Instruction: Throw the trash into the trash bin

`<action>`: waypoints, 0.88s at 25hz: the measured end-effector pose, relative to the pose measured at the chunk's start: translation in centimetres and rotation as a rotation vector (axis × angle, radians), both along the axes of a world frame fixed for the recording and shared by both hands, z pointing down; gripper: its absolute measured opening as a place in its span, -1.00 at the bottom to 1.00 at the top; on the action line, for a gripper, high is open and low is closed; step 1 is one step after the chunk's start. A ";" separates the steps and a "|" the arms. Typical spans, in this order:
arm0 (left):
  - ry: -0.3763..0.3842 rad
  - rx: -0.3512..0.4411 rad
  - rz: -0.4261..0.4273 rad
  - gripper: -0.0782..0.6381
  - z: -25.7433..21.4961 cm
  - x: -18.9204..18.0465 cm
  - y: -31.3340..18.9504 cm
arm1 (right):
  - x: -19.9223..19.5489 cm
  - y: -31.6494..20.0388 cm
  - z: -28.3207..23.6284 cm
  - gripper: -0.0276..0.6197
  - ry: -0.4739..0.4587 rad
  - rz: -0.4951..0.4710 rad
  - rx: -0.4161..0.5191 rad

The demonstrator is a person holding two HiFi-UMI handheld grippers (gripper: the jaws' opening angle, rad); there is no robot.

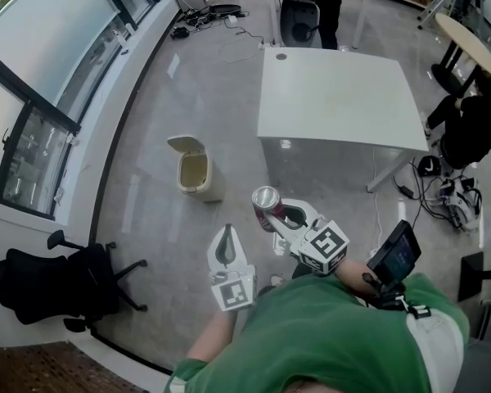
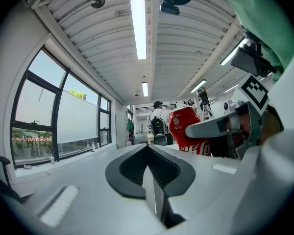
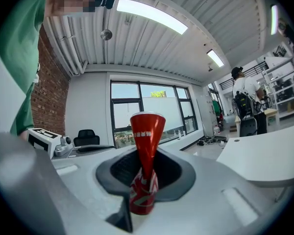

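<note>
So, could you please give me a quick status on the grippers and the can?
Right gripper shut on crushed red can. Left gripper shut, empty. Trash bin ahead, lid up. Nothing in the way.

Crushed red soda can [image 3: 147,131] in the right hand-held gripper [image 3: 143,182].
The can stands upright, pinched at its waist between the dark pads [image 3: 118,169]; windows [image 3: 147,111] behind, brick wall [image 3: 51,97] at left.
</note>
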State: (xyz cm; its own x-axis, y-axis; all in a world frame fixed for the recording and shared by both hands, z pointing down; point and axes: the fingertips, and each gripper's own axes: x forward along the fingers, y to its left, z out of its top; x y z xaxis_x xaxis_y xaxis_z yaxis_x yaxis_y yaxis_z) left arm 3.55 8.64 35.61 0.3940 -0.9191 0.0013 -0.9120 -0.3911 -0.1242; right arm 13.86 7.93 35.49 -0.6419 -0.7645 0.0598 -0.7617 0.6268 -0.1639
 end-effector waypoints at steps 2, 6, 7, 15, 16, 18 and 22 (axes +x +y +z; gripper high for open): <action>-0.004 0.000 -0.009 -0.77 -0.3 0.6 -1.7 | 0.6 -1.9 -0.1 -0.70 -0.001 -0.016 -0.002; -0.019 0.002 -0.029 -0.77 -0.3 1.3 -3.6 | 1.5 -4.2 -0.2 -0.70 -0.004 -0.043 0.009; -0.025 0.003 -0.037 -0.77 -0.2 1.8 -4.4 | 2.0 -5.1 -0.2 -0.70 -0.005 -0.049 0.013; -0.037 -0.004 -0.082 -0.77 -0.1 5.6 -10.3 | 5.6 -11.3 -0.1 -0.70 -0.020 -0.104 0.029; -0.032 -0.006 -0.088 -0.77 -0.1 5.9 -10.7 | 5.9 -11.8 0.0 -0.70 -0.020 -0.112 0.025; -0.029 -0.011 -0.102 -0.77 0.0 6.4 -11.4 | 6.3 -12.7 0.1 -0.70 -0.021 -0.129 0.018; -0.035 -0.020 -0.141 -0.77 0.5 6.7 -12.6 | 6.7 -14.3 0.6 -0.70 -0.022 -0.165 0.007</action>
